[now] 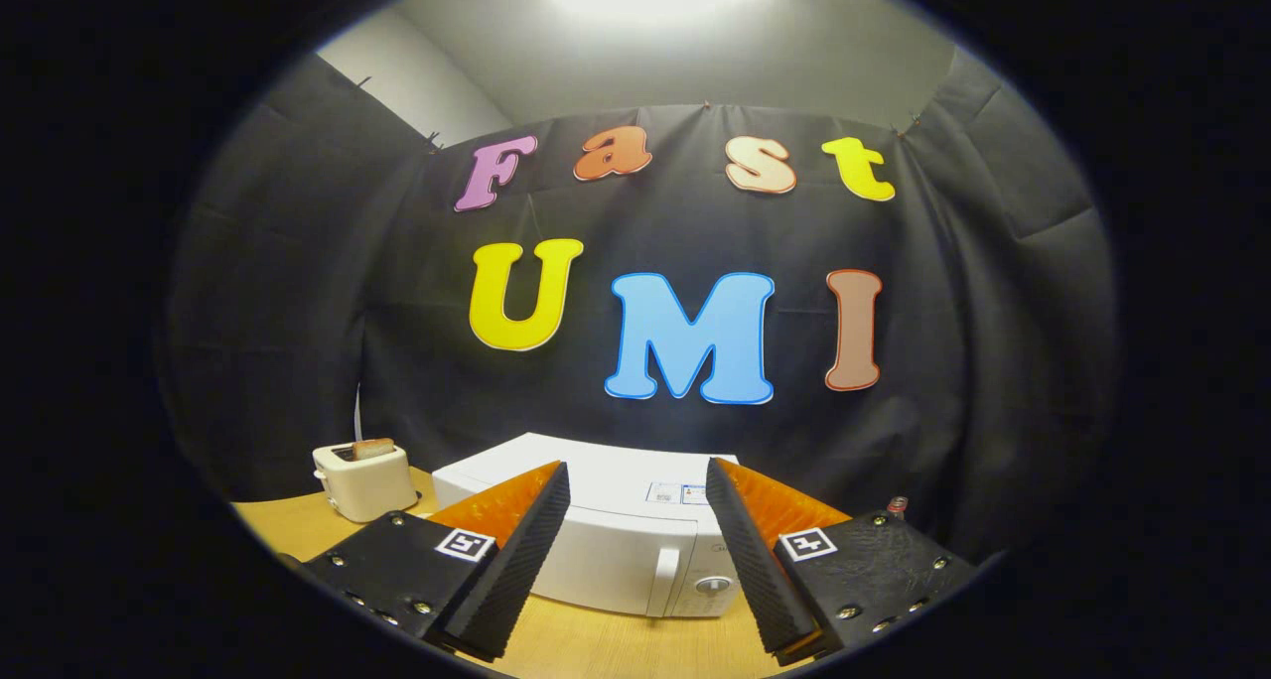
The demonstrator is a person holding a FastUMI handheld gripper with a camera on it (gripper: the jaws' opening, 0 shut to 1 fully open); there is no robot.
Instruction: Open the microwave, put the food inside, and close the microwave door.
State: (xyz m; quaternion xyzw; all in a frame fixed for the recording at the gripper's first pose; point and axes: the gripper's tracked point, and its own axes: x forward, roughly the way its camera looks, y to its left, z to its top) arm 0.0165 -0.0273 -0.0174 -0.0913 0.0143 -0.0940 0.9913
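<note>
Bench (616,644): wooden, carries everything.
Microwave (606,550): white, door closed, just beyond the tongs, seen between the fingers.
Tongs (635,550): spread wide, holding and touching nothing.
Toaster (363,480): left of microwave, bread in its slot.

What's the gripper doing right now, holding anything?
Gripper: open, fingers spread wide, holding nothing; white microwave sits ahead of them, door closed.

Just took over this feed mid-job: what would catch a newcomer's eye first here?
The white microwave on the wooden table, door closed, sits just ahead of the fingers and shows in the gap between them. The gripper is open and empty, its orange-backed fingers spread wide. Off beside the microwave stands a cream toaster with something brown in its slot.
</note>
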